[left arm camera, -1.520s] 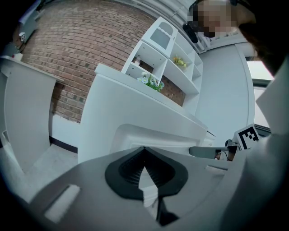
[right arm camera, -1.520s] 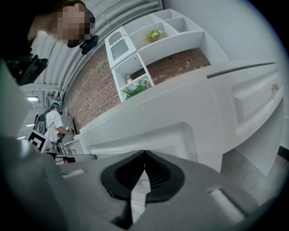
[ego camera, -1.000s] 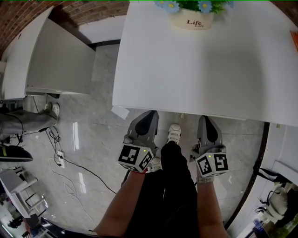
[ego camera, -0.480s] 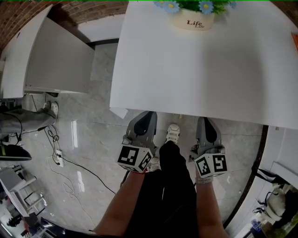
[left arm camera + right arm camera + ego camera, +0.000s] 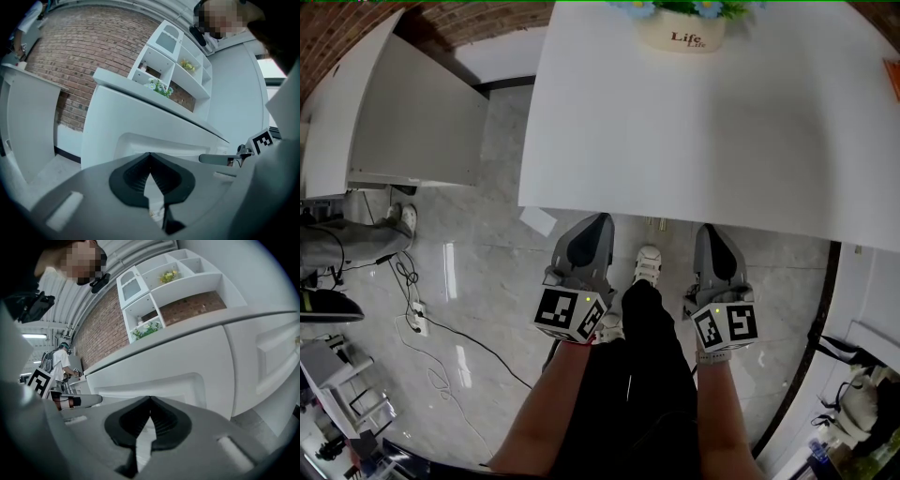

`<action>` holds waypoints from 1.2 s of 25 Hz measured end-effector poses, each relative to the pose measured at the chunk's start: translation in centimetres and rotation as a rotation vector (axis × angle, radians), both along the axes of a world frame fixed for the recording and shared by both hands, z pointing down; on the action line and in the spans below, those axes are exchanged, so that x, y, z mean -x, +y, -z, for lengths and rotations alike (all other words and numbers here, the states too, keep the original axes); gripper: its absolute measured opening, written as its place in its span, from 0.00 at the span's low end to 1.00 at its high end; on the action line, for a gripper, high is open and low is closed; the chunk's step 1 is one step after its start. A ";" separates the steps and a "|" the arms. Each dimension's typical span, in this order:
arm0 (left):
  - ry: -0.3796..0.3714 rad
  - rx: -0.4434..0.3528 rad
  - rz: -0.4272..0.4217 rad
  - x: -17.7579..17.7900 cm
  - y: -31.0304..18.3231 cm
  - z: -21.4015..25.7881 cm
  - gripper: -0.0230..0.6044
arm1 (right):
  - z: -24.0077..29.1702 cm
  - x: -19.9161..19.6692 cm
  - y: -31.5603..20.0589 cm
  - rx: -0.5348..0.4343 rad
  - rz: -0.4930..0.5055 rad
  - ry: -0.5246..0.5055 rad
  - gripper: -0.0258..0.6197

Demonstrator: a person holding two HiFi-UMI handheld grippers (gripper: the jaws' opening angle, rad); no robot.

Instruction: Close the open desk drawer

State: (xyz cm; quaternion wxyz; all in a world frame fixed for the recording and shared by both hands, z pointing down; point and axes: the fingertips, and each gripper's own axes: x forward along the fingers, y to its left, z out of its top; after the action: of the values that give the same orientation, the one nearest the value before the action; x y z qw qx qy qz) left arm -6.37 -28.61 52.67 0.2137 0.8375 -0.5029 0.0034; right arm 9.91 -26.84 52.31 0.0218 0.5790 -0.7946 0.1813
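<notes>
The left gripper point(image 5: 598, 223) and right gripper point(image 5: 710, 232), each with jaws pressed together on nothing, now reach only to the tabletop point(image 5: 675, 131) edge, where a second ago their tips were tucked under it. The drawer point(image 5: 140, 140) front stands just ahead of them beneath that edge. Farther off, the flower pot point(image 5: 680, 36) sits higher in the head view than before.

Flowerpot point(image 5: 680, 33) on desk point(image 5: 694, 131) rear; left tool point(image 5: 597, 219), right tool point(image 5: 706, 229) at front.

Left gripper point(image 5: 600, 219), right gripper point(image 5: 706, 230) below desk point(image 5: 694, 122)
</notes>
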 end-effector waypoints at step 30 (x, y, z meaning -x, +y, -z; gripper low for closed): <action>-0.023 -0.030 -0.074 1.3 12.6 2.4 0.04 | 2.5 0.3 14.0 -0.055 -0.043 0.035 0.04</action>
State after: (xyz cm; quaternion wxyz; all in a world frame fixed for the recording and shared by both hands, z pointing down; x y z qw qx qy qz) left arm -7.71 -15.98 50.22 0.1949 0.8585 -0.4741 0.0132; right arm 9.64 -12.86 49.77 0.0159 0.5993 -0.7862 0.1499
